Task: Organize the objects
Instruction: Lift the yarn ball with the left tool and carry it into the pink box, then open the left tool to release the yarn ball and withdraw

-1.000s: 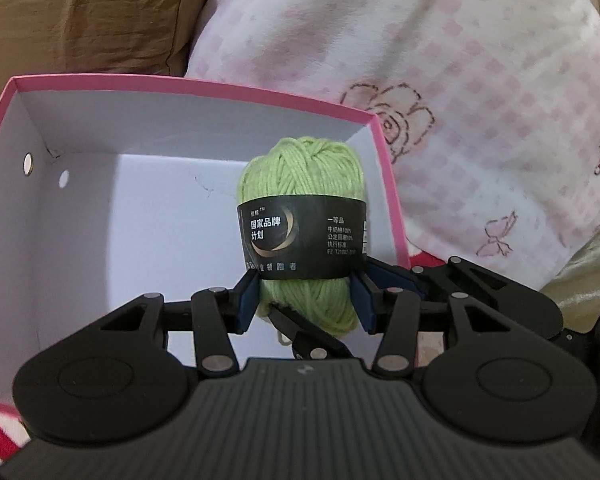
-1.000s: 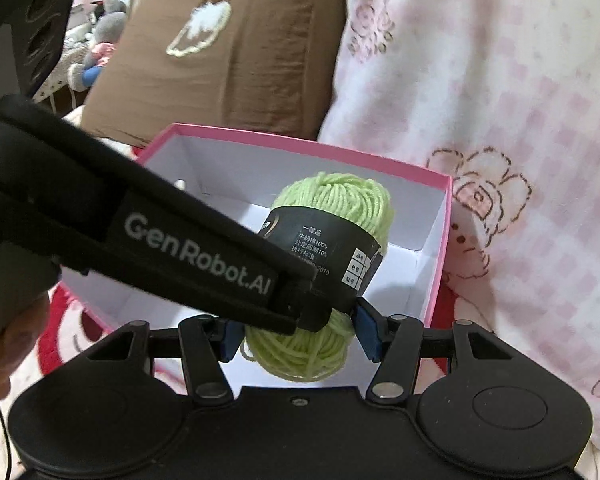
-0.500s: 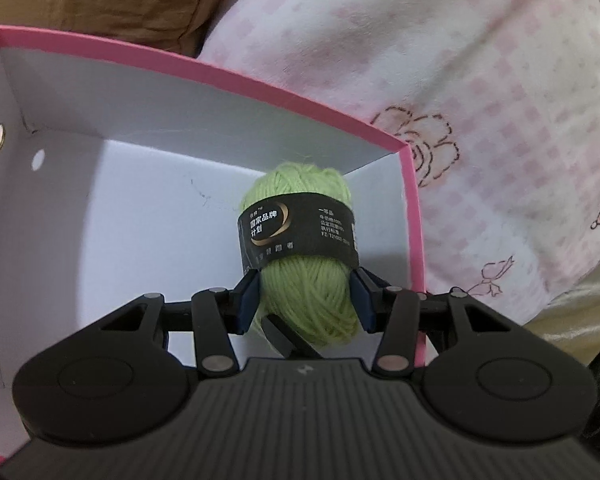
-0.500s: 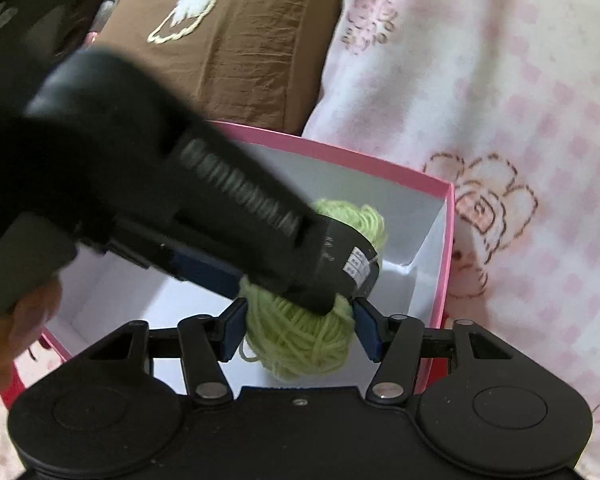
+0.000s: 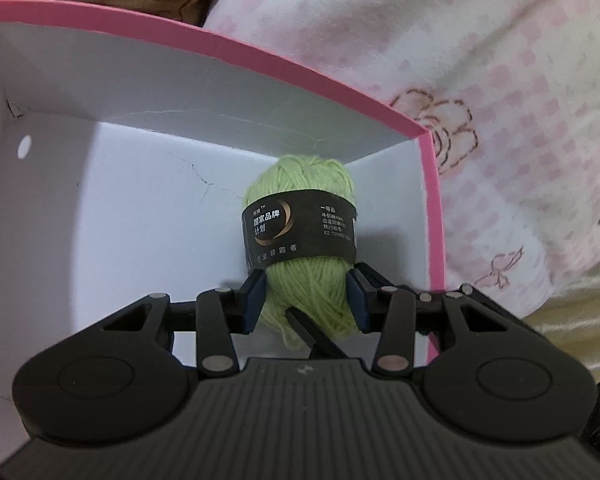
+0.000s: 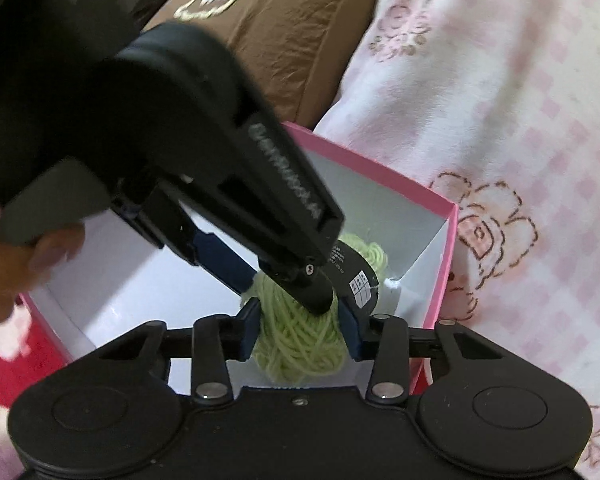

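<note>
Pink checked blanket (image 5: 480,80) behind box (image 5: 260,56)

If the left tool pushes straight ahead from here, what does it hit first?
The left tool is already closed on the green yarn ball, so the yarn leads. It would likely press into the pink box's far white wall near the right corner; remaining depth is unclear.

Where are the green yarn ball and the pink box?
green yarn ball (image 5: 312,292), left wrist view, on bare strands below its black label.
pink box (image 5: 260,58), left wrist view, on its far pink rim.
</note>
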### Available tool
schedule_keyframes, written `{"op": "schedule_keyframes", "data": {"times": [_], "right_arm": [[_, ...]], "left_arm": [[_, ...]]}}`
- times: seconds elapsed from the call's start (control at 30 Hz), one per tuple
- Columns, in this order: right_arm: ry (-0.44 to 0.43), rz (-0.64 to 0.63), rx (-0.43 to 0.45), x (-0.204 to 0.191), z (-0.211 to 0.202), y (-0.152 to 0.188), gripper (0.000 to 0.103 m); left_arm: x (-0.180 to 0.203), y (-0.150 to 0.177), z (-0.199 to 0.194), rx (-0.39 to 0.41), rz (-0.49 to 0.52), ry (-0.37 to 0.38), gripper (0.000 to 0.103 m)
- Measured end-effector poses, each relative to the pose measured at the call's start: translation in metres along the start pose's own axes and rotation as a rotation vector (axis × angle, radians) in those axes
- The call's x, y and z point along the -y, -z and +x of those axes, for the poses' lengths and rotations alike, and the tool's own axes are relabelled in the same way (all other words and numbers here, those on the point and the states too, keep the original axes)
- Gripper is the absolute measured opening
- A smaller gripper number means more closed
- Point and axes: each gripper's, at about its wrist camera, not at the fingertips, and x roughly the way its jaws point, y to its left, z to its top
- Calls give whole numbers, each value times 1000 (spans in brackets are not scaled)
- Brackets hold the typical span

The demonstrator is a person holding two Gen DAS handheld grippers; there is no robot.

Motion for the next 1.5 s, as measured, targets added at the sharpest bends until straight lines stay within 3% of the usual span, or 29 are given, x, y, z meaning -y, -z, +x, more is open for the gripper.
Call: {"op": "schedule_keyframes", "data": {"times": [0.07, 0.2, 0.4, 0.43, 0.47, 0.5, 0.73, 0.83, 0.93, 1.07, 1.33, 1.5], "right_arm": [[32, -24, -10, -6, 2, 1, 46], [80, -5, -35, -9, 5, 1, 47], [-15, 125, -27, 1, -13, 1, 50], [-19, 110, -39, 0, -13, 2, 47], [-16, 97, -45, -1, -12, 3, 32], [-14, 88, -55, -1, -11, 3, 24], [82, 71, -53, -8, -3, 1, 13], [63, 116, -42, -7, -9, 1, 18], [13, 190, -21, -4, -26, 5, 28], [-79, 261, -3, -3, -48, 11, 31], [-132, 305, 34, 14, -93, 29, 42], [-147, 309, 51, 20, -123, 34, 52]], "left_arm": [[2, 2, -1, 10, 25, -3, 41], [3, -1, 2, 28, 35, -14, 28], [7, -3, 6, 37, 50, -30, 26], [9, -3, 8, 36, 50, -30, 26], [9, -3, 11, 30, 45, -32, 26], [10, -4, 13, 25, 40, -33, 26], [3, -4, 22, 47, -46, -43, 26], [9, 0, 13, 56, -24, -49, 29], [14, 5, 4, 50, 22, -66, 41], [17, 12, -8, 42, 69, -96, 42], [35, 30, -56, 76, 224, -163, 42], [47, 48, -95, 124, 309, -226, 49]]}}
